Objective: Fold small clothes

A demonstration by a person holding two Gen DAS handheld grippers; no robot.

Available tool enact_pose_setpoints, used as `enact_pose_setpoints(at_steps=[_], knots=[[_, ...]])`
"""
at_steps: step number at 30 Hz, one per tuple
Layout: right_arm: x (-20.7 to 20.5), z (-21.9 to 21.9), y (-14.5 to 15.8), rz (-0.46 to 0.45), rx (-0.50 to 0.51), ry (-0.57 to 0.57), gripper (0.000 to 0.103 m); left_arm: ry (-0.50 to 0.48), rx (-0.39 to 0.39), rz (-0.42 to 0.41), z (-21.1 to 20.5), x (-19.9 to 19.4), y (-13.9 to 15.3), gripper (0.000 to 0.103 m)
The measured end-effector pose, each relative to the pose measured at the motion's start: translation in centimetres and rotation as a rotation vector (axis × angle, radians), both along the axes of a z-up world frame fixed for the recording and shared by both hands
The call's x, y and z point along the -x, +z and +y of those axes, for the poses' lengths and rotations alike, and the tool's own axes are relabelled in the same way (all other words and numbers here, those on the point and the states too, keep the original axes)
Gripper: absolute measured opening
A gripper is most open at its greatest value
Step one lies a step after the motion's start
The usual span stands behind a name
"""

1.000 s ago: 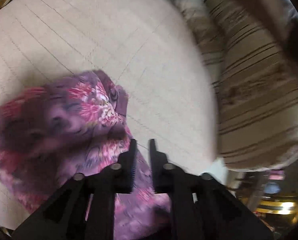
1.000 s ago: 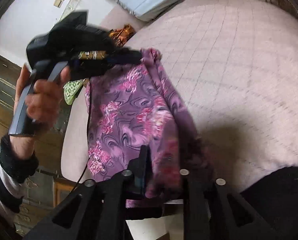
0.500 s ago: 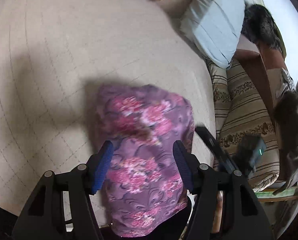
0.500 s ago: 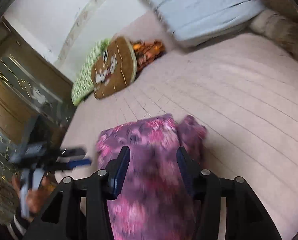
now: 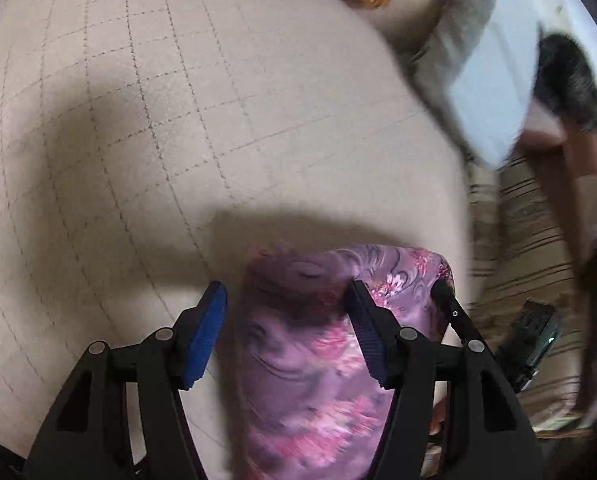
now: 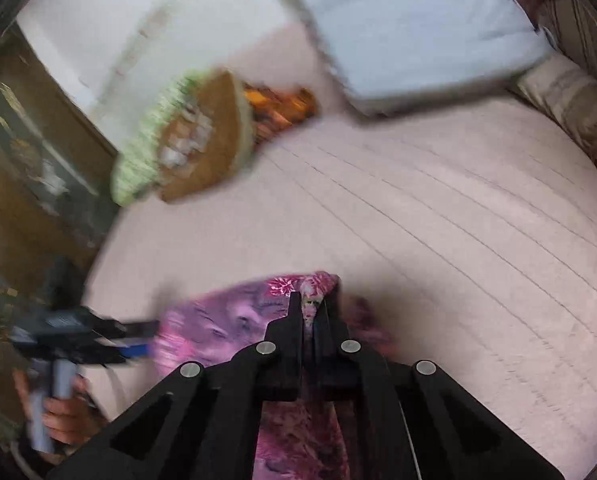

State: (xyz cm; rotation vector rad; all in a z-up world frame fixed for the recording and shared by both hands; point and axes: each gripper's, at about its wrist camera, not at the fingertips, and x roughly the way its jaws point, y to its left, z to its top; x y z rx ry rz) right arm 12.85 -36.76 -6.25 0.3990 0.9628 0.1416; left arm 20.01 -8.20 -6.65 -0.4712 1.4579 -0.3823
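Observation:
A purple garment with pink flowers (image 5: 310, 360) lies folded near the front edge of the beige quilted bed (image 5: 178, 120). My left gripper (image 5: 286, 332) is open above it, blue pads apart, holding nothing. My right gripper (image 6: 312, 308) is shut on the garment (image 6: 218, 328) at its far right corner. The right gripper also shows in the left wrist view (image 5: 450, 312), at the cloth's right edge. The left gripper shows in the right wrist view (image 6: 98, 336), beside the cloth's left edge.
A pale blue pillow (image 6: 410, 28) and a brown and green cushion (image 6: 190, 144) lie at the head of the bed. A striped bolster (image 5: 530, 264) lies along the right side. A wooden cabinet (image 6: 26, 160) stands left of the bed.
My left gripper opened and let go of the garment, then pulled back toward the front edge. My right gripper opened half a second ago and has shut again on the cloth's corner.

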Motion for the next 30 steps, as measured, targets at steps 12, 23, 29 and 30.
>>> enact_pose_setpoints(at_steps=[12, 23, 29, 30], knots=[[1.3, 1.4, -1.7, 0.090, 0.024, 0.087, 0.017, -0.083, -0.109, -0.089, -1.4, 1.8, 1.3, 0.060], [10.3, 1.1, -0.5, 0.073, -0.017, 0.124, 0.046, -0.216, 0.002, -0.120, -1.1, 11.6, 2.0, 0.065], [10.6, 1.6, -1.1, 0.047, 0.092, 0.075, 0.004, -0.259, -0.104, -0.119, -3.9, 13.8, 0.6, 0.065], [10.3, 1.0, -1.8, 0.072, 0.097, 0.060, 0.004, -0.271, -0.125, -0.129, -4.2, 13.9, 0.8, 0.064]])
